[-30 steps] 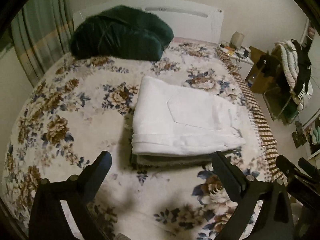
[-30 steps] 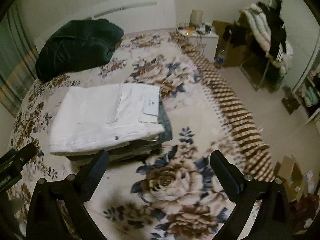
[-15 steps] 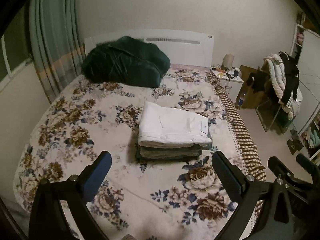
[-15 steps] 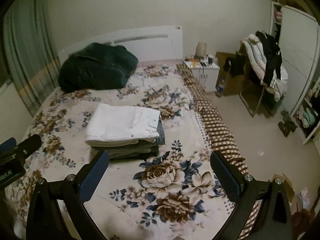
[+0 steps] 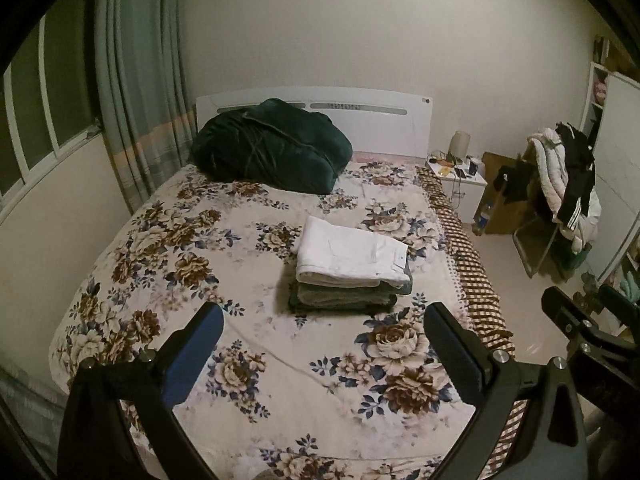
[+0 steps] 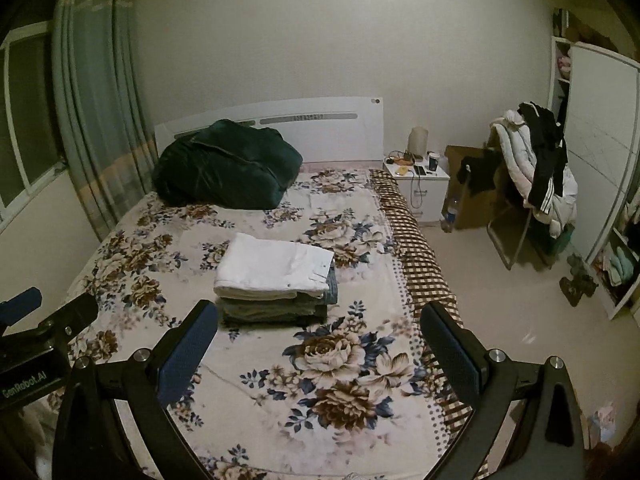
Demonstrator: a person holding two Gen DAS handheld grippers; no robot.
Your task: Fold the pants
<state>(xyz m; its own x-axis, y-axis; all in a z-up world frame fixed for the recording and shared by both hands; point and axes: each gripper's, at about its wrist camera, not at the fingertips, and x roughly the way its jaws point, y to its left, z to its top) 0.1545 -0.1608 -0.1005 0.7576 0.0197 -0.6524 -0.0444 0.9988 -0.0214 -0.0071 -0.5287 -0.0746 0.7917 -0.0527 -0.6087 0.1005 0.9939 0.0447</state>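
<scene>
Folded white pants (image 5: 348, 254) lie on top of a stack of folded grey and dark pants (image 5: 344, 300) in the middle of the flowered bed (image 5: 160, 248). The white pants also show in the right wrist view (image 6: 276, 266). My left gripper (image 5: 324, 332) is open and empty, held well back from the stack above the foot of the bed. My right gripper (image 6: 318, 332) is open and empty too, at about the same distance. The right gripper shows at the right edge of the left wrist view (image 5: 576, 320).
A dark green duvet (image 5: 272, 146) is heaped at the white headboard (image 5: 376, 112). A white nightstand (image 6: 420, 186) with small items stands right of the bed. A chair piled with clothes (image 6: 532, 168) and a wardrobe (image 6: 600, 160) are at the right. Curtains (image 5: 136, 80) hang left.
Both grippers have pulled far back and up from the stack, so it looks much smaller now. The stack has not moved. Both stay open.
</scene>
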